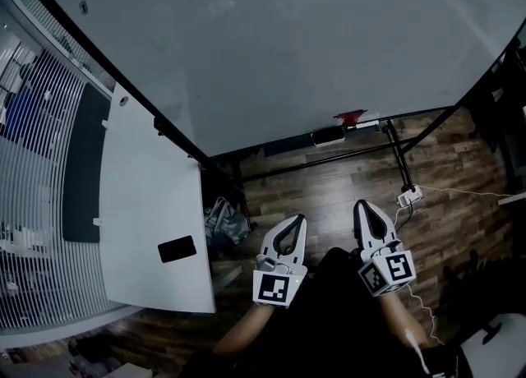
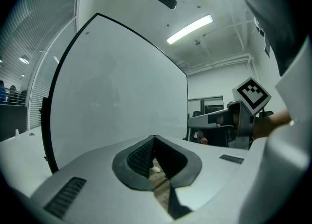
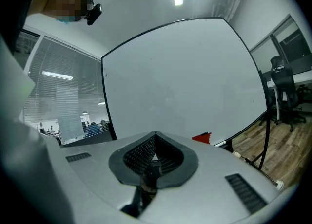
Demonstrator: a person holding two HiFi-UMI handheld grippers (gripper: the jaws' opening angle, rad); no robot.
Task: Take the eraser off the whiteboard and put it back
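Note:
The large whiteboard point(image 1: 271, 39) stands in front of me and fills most of both gripper views point(image 2: 117, 96) point(image 3: 185, 82). A red eraser point(image 1: 349, 117) sits at its lower edge, right of the middle; in the right gripper view the eraser point(image 3: 201, 137) shows just above the right jaw. My left gripper point(image 1: 294, 218) and right gripper point(image 1: 362, 204) are held side by side low in the head view, well short of the board. Both are shut, with nothing between the jaws point(image 2: 154, 138) point(image 3: 155, 134).
A white desk point(image 1: 148, 204) with a flat black item point(image 1: 177, 248) runs along the left. The board's black stand legs point(image 1: 400, 154) reach onto the wooden floor, where a white plug block with a cable point(image 1: 409, 196) and a grey bag point(image 1: 223, 220) lie. Office chairs point(image 3: 285, 91) stand far right.

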